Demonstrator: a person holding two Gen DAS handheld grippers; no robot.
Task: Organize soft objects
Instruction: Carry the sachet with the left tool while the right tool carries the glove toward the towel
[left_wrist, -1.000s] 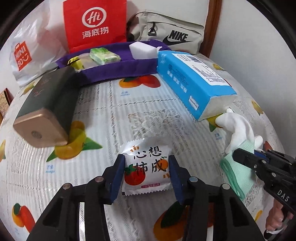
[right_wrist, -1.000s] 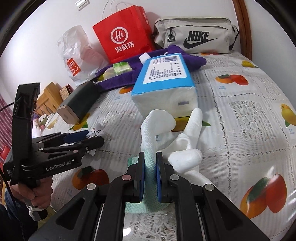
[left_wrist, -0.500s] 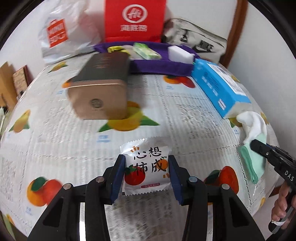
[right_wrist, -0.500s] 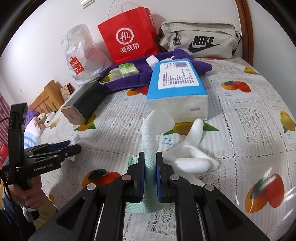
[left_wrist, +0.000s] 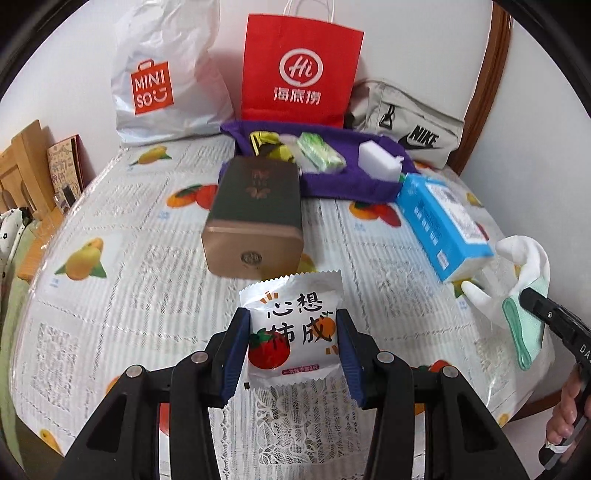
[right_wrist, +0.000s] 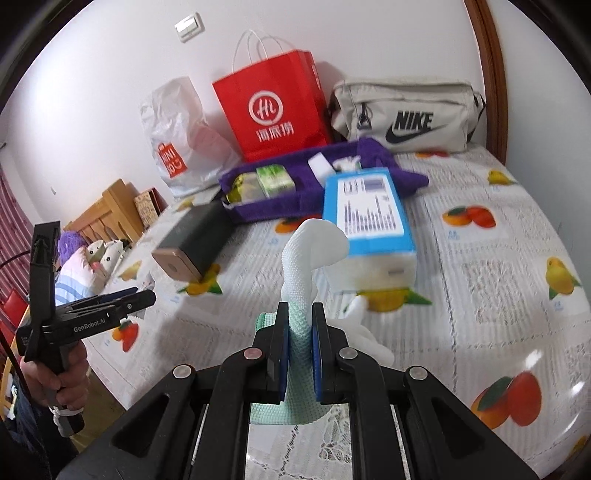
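Table (left_wrist: 122, 288) with fruit-print cloth carries everything. Purple tray (left_wrist: 343, 181) at the far edge, holding a green packet (left_wrist: 319, 155) and a white block (left_wrist: 378, 166). Blue tissue pack (left_wrist: 443, 225) near the right edge, dark box (left_wrist: 258, 210) mid-table, well apart.

Left gripper (left_wrist: 291, 338) part open, both pads pressing the sides of a white snack packet (left_wrist: 293, 328), held above the near edge. Right gripper (right_wrist: 300, 339) nearly closed, pinching the green cuff of a white sock (right_wrist: 306, 266); the sock's white end flops over above the jaws, off the cloth, in front of the tissue pack.
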